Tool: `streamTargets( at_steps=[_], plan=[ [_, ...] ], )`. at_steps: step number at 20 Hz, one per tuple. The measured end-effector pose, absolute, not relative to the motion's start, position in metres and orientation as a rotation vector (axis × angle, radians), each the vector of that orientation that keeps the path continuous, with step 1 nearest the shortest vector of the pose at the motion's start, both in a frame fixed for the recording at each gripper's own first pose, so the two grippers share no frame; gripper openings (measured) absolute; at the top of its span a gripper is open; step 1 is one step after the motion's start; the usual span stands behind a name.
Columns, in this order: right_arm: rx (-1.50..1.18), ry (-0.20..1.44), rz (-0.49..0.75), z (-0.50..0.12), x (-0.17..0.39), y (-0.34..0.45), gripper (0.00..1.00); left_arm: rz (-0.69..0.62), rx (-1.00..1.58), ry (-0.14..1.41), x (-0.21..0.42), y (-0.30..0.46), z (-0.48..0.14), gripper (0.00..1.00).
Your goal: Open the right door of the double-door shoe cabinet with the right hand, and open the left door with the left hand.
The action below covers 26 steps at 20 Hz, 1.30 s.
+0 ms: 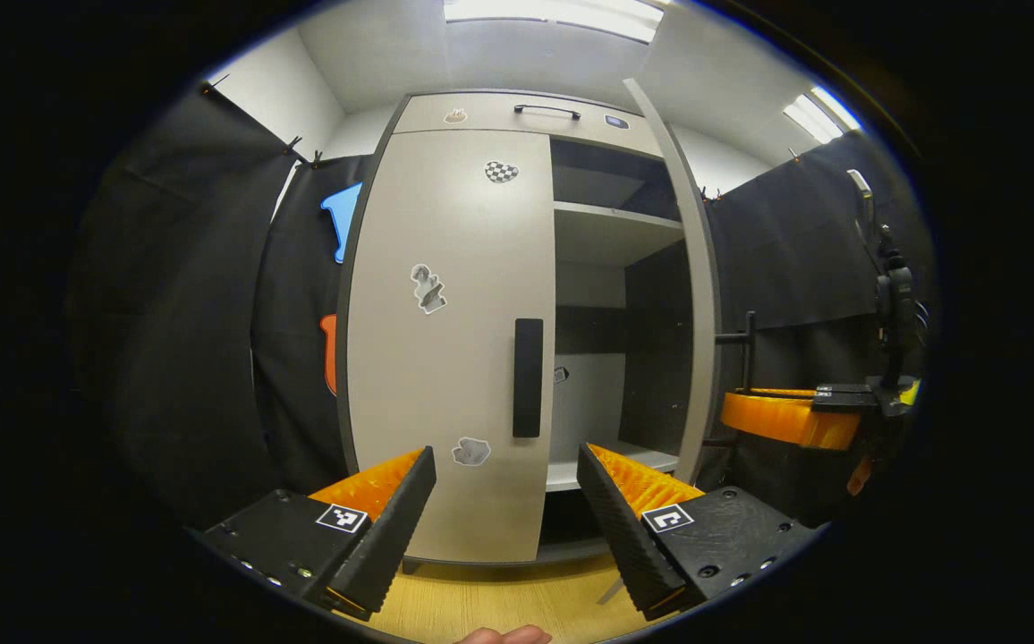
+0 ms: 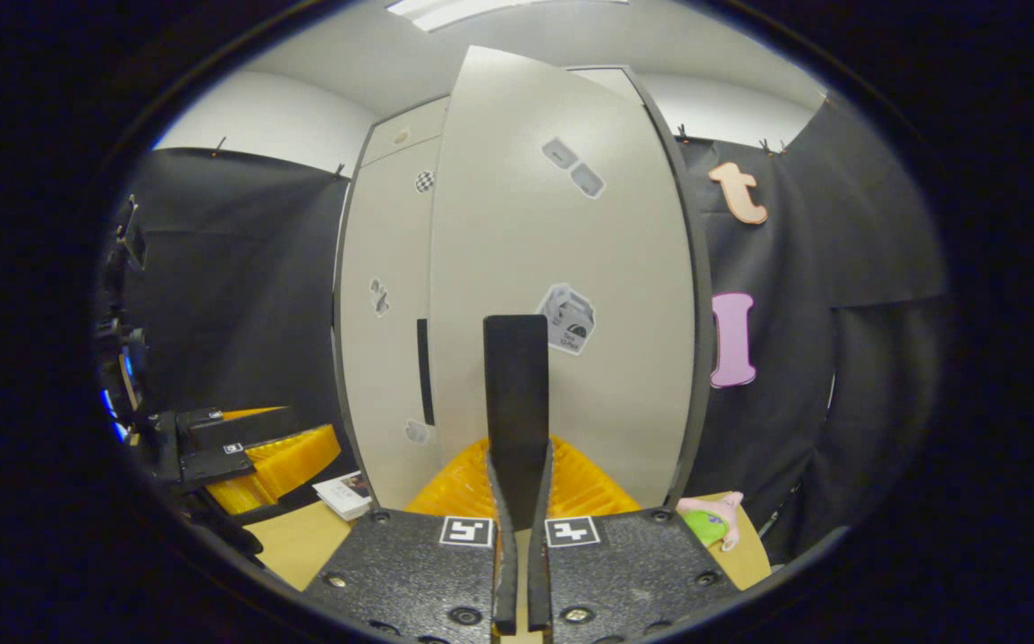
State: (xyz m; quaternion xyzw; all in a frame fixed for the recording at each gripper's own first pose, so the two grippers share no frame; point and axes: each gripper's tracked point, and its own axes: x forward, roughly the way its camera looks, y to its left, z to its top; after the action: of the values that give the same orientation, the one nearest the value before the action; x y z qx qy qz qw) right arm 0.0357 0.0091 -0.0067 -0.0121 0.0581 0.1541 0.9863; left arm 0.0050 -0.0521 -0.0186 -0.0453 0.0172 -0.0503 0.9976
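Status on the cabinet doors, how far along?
Roughly half. Done: the right door is swung out, its shelves showing. In hand: the right gripper is shut on that door's handle. Left: the left door looks closed; the left gripper is open in front of it, short of its handle.

The shoe cabinet (image 1: 517,112) is tall and pale grey with dark edging. Its left door (image 1: 445,340) is closed, with stickers on it and a black vertical handle (image 1: 528,377) near its inner edge. The right door (image 2: 562,286) is swung open (seen edge-on in the left gripper view), baring the shelves (image 1: 615,215) inside; its black handle (image 2: 516,394) is clamped between two fingers
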Motion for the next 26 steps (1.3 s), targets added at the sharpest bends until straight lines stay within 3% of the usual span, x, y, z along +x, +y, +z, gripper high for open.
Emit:
streamTargets(
  at_steps=[13, 18, 20, 26],
  plan=[
    [-0.109, 0.089, 0.132, 0.004, 0.004, -0.093, 0.04, -0.144, -0.111, 0.051, 0.016, -0.093, -0.025, 0.96],
    [-0.087, 0.069, -0.02, 0.008, 0.01, -0.152, 0.04, -0.157, -0.101, 0.05, 0.019, -0.101, -0.026, 0.96],
    [0.012, 0.08, 0.037, 0.004, 0.01, -0.144, 0.04, -0.16, -0.103, 0.054, 0.018, -0.102, -0.028, 0.96],
    [0.008, 0.101, 0.03, -0.006, -0.015, -0.148, 0.04, -0.126, -0.105, 0.045, 0.017, -0.087, -0.026, 0.96]
  ],
)
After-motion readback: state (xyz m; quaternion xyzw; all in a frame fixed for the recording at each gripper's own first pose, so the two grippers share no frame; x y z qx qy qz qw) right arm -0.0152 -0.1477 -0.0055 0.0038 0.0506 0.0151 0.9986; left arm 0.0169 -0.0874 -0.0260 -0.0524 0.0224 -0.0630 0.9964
